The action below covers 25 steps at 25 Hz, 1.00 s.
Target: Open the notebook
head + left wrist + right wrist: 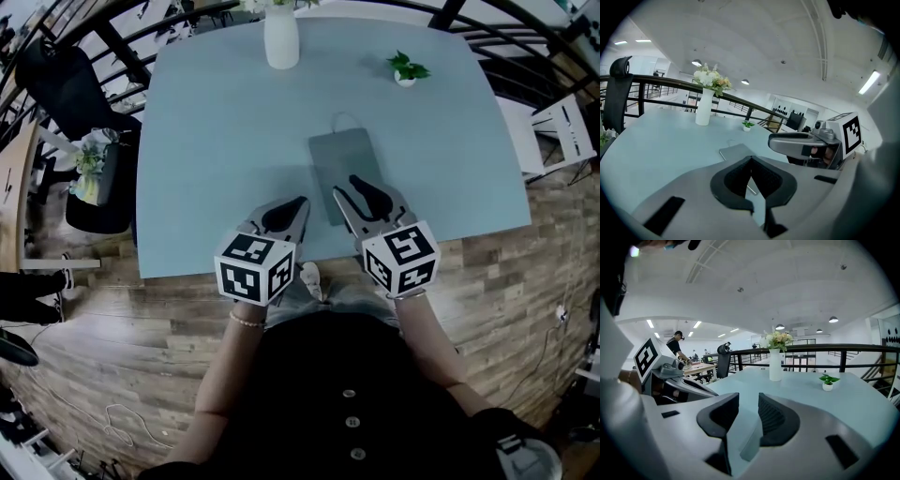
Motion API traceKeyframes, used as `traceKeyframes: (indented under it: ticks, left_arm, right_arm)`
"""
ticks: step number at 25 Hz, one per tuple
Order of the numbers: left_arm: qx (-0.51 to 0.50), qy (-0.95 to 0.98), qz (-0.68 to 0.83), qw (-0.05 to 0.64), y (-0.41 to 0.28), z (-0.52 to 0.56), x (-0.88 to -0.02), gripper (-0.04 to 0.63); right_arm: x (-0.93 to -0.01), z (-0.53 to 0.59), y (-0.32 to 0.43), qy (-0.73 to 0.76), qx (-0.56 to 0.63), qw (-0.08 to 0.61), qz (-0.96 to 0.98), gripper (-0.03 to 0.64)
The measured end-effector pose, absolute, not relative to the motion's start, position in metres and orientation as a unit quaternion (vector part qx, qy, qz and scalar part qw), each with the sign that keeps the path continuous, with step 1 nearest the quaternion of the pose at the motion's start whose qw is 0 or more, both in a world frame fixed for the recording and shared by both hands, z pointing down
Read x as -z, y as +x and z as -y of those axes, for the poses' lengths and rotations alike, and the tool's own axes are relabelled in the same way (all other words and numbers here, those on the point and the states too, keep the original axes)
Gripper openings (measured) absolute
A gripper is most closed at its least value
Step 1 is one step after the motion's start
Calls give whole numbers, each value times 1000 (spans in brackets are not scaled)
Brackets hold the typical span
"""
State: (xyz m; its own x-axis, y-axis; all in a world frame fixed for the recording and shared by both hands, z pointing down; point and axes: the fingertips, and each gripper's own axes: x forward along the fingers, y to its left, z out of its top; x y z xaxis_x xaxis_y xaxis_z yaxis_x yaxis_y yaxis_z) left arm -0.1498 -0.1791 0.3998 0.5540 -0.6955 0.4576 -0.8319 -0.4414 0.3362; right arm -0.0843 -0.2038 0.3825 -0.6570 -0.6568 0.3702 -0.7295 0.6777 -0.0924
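As things stand: both tongs hover low over the near edge of the table, with nothing gripped in either.
Left tongs (302, 201): lower middle of the head view, tips drawn together on nothing, just left of the notebook's near corner.
Right tongs (351, 185): jaws parted with bare space between them, hanging over the notebook's near end; whether they touch the cover I cannot tell.
Notebook (345, 161): grey, flat and closed in the middle of the pale blue table (216, 141), a thin loop at its far edge.
Further out: white vase (281, 37) with flowers at top centre, small potted plant (406, 70) to the upper right, both well apart from the notebook.
Progress: by my reckoning nothing is done yet; the cover has still to be caught at an edge and lifted over.
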Motion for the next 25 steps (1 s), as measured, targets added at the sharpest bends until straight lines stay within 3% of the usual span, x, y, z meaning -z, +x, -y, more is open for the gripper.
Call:
traceKeyframes:
  ticks: [25]
  left_arm:
    - [-113,818,465,320,-153,175,-441,17]
  right_arm:
    - [-396,196,-103,326,-114,207,915,132]
